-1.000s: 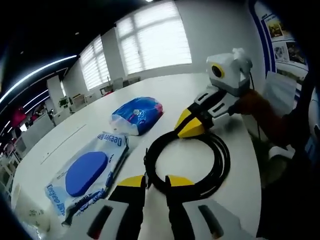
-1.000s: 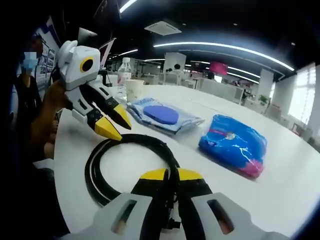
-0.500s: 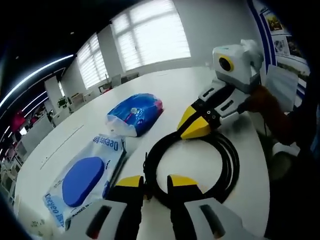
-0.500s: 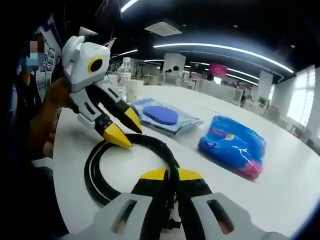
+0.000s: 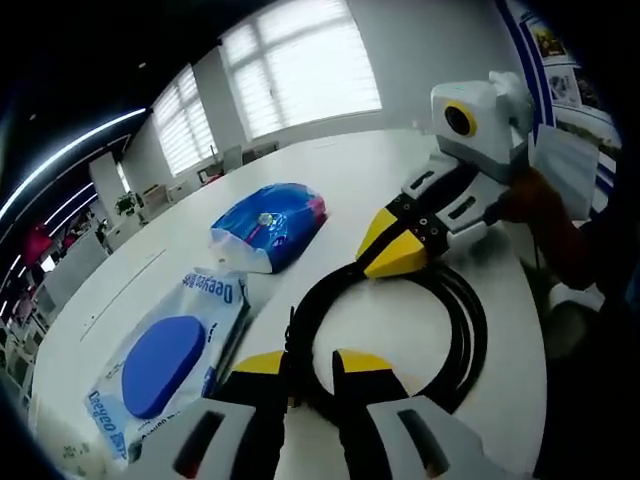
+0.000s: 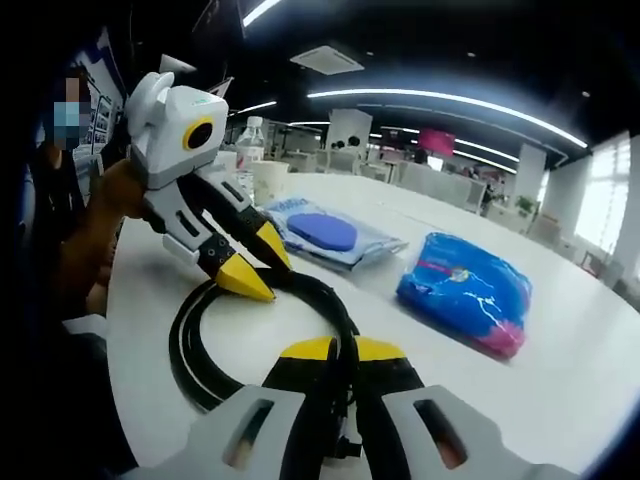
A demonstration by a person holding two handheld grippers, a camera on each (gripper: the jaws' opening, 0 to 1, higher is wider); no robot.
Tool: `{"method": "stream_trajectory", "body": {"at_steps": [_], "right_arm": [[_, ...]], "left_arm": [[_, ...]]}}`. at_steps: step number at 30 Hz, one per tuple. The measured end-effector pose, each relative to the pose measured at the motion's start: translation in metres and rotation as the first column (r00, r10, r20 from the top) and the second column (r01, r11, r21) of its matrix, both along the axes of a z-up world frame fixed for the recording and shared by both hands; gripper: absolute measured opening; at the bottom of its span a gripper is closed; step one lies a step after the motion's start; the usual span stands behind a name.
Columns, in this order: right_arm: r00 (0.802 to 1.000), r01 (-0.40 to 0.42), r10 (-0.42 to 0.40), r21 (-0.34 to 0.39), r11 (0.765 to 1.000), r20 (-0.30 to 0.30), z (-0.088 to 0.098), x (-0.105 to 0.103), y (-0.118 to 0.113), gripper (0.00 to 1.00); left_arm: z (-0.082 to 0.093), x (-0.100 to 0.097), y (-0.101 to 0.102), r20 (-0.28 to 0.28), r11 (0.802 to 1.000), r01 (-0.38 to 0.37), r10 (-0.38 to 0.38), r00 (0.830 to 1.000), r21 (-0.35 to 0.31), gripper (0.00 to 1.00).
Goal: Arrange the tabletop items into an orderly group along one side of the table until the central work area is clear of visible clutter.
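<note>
holding the coiled black cable [image 6: 262, 322] from both sides so it keeps its loop: your right gripper [image 6: 335, 352] is clamped on it, left gripper [image 5: 311, 362] pinching the opposite strand, near the worktop [image 5: 350, 190] edge.

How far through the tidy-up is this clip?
Early. Nothing looks grouped yet. In hand: both grippers work the coiled black cable, the right gripper shut on one side, the left gripper straddling the opposite side. Left: the blue wipes pack and the blue plastic bag lie mid-table.
</note>
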State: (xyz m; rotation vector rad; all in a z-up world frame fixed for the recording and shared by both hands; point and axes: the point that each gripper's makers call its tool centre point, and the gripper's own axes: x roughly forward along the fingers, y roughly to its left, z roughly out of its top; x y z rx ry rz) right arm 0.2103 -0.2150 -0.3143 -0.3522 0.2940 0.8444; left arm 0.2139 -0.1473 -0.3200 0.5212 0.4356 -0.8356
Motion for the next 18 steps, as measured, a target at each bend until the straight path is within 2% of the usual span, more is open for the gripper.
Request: {"method": "stream_trajectory", "body": {"at_steps": [7, 18], "right_arm": [[1.0, -0.001, 0.001, -0.003, 1.0, 0.004, -0.0001, 0.0001, 0.0004, 0.03], [1.0, 0.011, -0.011, 0.024, 1.0, 0.016, 0.0079, -0.0032, -0.0001, 0.0]], "left_arm": [[-0.0005, 0.0022, 0.0002, 0.003, 1.0, -0.01, 0.011, 1.0, -0.016, 0.14], [0.007, 0.0052, 0.0032, 0.076, 0.999, -0.026, 0.024, 0.997, 0.02, 0.07]]}}
